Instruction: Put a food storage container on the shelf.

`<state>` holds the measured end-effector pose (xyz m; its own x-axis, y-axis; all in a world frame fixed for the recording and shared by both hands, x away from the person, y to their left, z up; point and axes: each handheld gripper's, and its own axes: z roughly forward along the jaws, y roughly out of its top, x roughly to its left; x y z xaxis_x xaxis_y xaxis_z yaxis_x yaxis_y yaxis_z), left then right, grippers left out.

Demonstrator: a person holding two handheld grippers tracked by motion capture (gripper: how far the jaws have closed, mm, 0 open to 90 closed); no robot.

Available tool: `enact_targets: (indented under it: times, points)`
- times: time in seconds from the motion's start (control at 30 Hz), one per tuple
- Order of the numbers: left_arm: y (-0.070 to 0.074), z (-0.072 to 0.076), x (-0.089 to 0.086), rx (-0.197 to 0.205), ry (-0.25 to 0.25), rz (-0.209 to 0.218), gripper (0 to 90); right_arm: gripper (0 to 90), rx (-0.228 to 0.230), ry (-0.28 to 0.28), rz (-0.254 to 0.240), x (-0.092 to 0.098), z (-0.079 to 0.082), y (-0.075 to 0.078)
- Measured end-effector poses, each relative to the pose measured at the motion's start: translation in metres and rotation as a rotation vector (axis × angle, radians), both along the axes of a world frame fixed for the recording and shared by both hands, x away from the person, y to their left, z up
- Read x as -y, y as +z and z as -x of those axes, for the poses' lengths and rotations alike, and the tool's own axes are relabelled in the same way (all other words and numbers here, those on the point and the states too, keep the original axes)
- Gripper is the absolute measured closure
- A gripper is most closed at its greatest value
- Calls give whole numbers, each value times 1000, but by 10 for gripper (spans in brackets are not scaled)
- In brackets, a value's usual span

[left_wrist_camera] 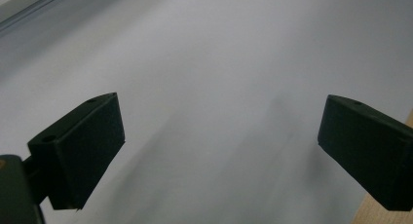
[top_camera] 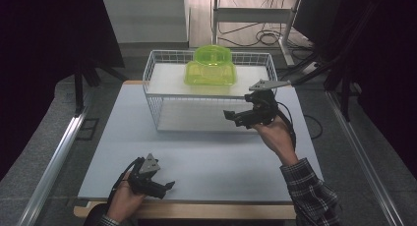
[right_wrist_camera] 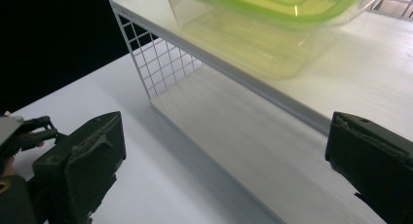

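A translucent green container (top_camera: 210,72) stands on the top shelf of a white wire rack (top_camera: 155,96), with a second green piece (top_camera: 212,54) behind it. My right gripper (top_camera: 235,119) is held open just in front of the rack's right side, level with the lower shelf. In the right gripper view its jaws stand wide apart with nothing between them (right_wrist_camera: 219,160), and the green container (right_wrist_camera: 263,34) sits above on the shelf edge. My left gripper (top_camera: 167,188) rests low near the table's front edge, open and empty (left_wrist_camera: 219,146).
The rack sits at the back middle of the pale grey table (top_camera: 128,152). Its lower shelf (right_wrist_camera: 253,136) is bare. Dark curtains flank the table, and cables lie on the floor (top_camera: 265,37) behind. The wooden table edge (top_camera: 196,211) runs along the front.
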<state>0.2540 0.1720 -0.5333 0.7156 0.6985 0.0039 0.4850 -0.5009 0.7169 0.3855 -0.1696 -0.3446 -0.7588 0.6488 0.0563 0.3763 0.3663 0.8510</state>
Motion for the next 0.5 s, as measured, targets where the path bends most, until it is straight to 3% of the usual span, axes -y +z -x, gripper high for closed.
enact_targets:
  times: [0.5]
  points:
    - [0,0,-1,0,2,4,34,7,-17,15,43,5,10,-33]
